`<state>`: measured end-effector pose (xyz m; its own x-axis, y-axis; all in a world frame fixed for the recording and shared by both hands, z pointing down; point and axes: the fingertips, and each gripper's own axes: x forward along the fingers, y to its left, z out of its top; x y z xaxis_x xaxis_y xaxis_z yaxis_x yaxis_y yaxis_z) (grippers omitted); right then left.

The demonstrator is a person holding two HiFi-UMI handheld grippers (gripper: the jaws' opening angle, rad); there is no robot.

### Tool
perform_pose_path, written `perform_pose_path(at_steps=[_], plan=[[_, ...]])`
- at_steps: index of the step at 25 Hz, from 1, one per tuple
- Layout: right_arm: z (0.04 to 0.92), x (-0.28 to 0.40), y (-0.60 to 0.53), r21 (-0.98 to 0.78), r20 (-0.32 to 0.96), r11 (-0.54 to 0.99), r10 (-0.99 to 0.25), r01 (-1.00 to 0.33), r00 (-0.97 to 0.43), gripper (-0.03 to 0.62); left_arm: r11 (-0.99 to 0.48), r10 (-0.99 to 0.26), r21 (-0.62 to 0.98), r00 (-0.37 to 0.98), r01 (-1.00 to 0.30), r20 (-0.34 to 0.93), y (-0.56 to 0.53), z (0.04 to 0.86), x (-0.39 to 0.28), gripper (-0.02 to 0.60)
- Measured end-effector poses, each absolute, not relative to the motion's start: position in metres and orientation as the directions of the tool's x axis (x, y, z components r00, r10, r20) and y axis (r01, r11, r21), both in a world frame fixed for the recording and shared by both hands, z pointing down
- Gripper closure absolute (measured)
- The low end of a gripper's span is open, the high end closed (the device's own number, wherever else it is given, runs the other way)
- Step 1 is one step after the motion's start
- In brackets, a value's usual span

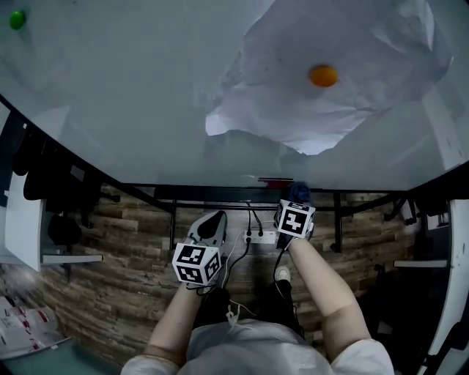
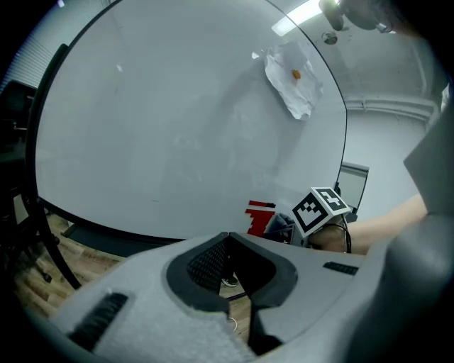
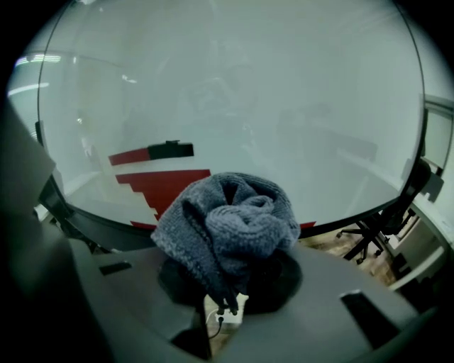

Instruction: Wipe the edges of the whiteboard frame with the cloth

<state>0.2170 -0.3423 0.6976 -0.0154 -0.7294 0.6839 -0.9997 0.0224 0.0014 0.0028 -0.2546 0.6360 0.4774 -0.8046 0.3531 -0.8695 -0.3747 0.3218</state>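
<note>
At the far left a green magnet (image 1: 17,20) sits on the whiteboard (image 1: 132,95), well apart from the work. The left gripper (image 1: 208,225) hangs below the board over the wood-pattern floor (image 1: 124,278). Its jaws meet at the tips with nothing between them, and it touches neither board nor frame.

Rightward, the right gripper (image 1: 294,209) is clamped on the cloth (image 3: 228,223), a bunched blue-grey knit that bulges out ahead of the jaws. The cloth sits at the dark bottom frame edge (image 1: 190,192), near some red marking (image 3: 167,181) on the board; whether it presses the frame I cannot tell. Further right, a crumpled paper sheet (image 1: 344,66) is pinned by an orange magnet (image 1: 323,75).

The step in hand looks like wiping the bottom rail. To do it well, I judge the wad should be pressed so that knit, not jaw, meets the rail. It should lap slightly over the lip and be drawn along in one even run. The grip needs to be firm, since the loose bunch could drag free. The idle gripper is best held clear of the cables (image 1: 253,218) below.

No container shows in any view, so there are no contents to report
</note>
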Motion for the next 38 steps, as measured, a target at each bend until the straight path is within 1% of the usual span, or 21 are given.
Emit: perform_pose_path(at_steps=[9, 11, 16, 19, 24, 30, 34, 38], plan=[[0.69, 0.175, -0.337, 0.118, 0.678, 0.088, -0.735, -0.989, 0.016, 0.525, -0.426, -0.777, 0.329, 0.527, -0.843, 0.344, -0.248, 0.635, -0.026, 0.561], [0.688, 0.165, -0.337, 0.112, 0.68, 0.096, -0.733, -0.989, 0.006, 0.526, -0.44, -0.771, 0.327, 0.538, -0.837, 0.342, -0.244, 0.634, -0.034, 0.561], [0.687, 0.106, -0.336, 0.022, 0.694, 0.147, -0.714, -0.989, -0.09, 0.526, -0.467, -0.753, 0.299, 0.551, -0.832, 0.358, -0.23, 0.639, -0.062, 0.561], [0.687, 0.081, -0.335, 0.006, 0.695, 0.15, -0.711, -0.989, -0.104, 0.526, -0.469, -0.757, 0.288, 0.548, -0.835, 0.356, -0.225, 0.638, -0.08, 0.561], [0.69, 0.045, -0.333, 0.012, 0.688, 0.159, -0.718, -0.987, -0.107, 0.525, -0.435, -0.775, 0.291, 0.519, -0.852, 0.361, -0.215, 0.642, -0.121, 0.561], [0.693, -0.005, -0.331, -0.029, 0.693, 0.261, -0.69, -0.965, -0.207, 0.525, -0.379, -0.794, 0.316, 0.481, -0.87, 0.372, -0.211, 0.648, -0.149, 0.561], [0.696, -0.034, -0.33, -0.041, 0.703, 0.31, -0.666, -0.95, -0.248, 0.525, -0.321, -0.824, 0.302, 0.422, -0.898, 0.378, -0.217, 0.648, -0.167, 0.561], [0.698, -0.056, -0.33, -0.052, 0.714, 0.345, -0.643, -0.937, -0.277, 0.525, -0.283, -0.859, 0.307, 0.382, -0.909, 0.341, -0.218, 0.633, -0.182, 0.561]])
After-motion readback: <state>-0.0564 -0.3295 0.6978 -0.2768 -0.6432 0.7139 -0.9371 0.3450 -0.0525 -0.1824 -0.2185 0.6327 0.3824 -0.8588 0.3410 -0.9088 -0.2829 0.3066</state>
